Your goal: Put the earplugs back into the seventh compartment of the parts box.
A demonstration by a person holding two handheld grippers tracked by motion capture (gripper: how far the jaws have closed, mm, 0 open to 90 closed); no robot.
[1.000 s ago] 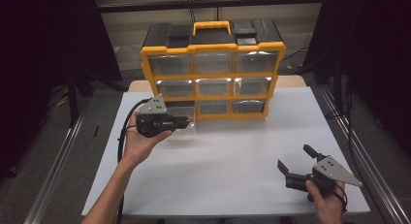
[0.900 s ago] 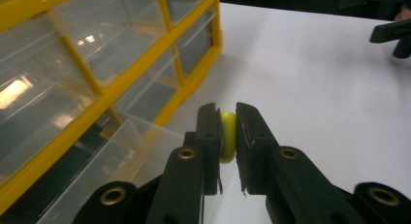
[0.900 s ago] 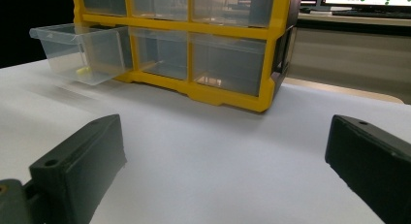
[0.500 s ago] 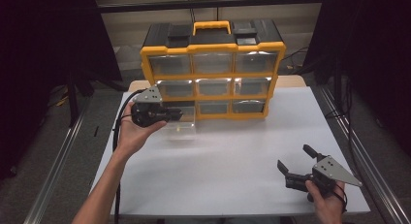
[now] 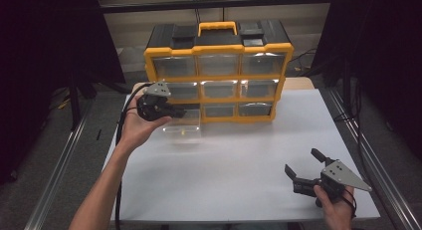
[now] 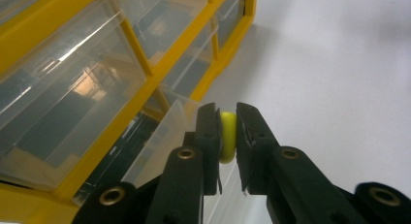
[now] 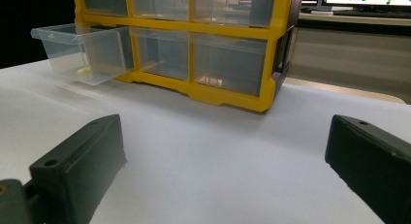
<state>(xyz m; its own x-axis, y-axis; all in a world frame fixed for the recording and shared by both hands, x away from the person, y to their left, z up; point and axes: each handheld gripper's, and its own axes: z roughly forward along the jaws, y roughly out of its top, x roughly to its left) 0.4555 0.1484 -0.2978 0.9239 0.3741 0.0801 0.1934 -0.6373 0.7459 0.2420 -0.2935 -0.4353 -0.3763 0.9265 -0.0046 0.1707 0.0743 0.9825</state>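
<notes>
While pinched edge-on, upper left of frame above the open clear drawer (image 5: pixel 183 124), yellow disc (image 6: pixel 227 136), possibly a ring: left gripper (image 5: pixel 175 112) clamped on it; right gripper (image 5: pixel 302 166) agape, empty, lower right.

table (image 5: pixel 239 175): white top | drawer cabinet (image 5: pixel 219 73): stands at far edge

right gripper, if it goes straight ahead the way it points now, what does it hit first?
Judging by its own view, the open right gripper has bare white table ahead, then likely the bottom-row clear drawers of the yellow-framed plastic drawer cabinet. The pulled-out clear drawer sits left of that line. Depth is uncertain.
</notes>
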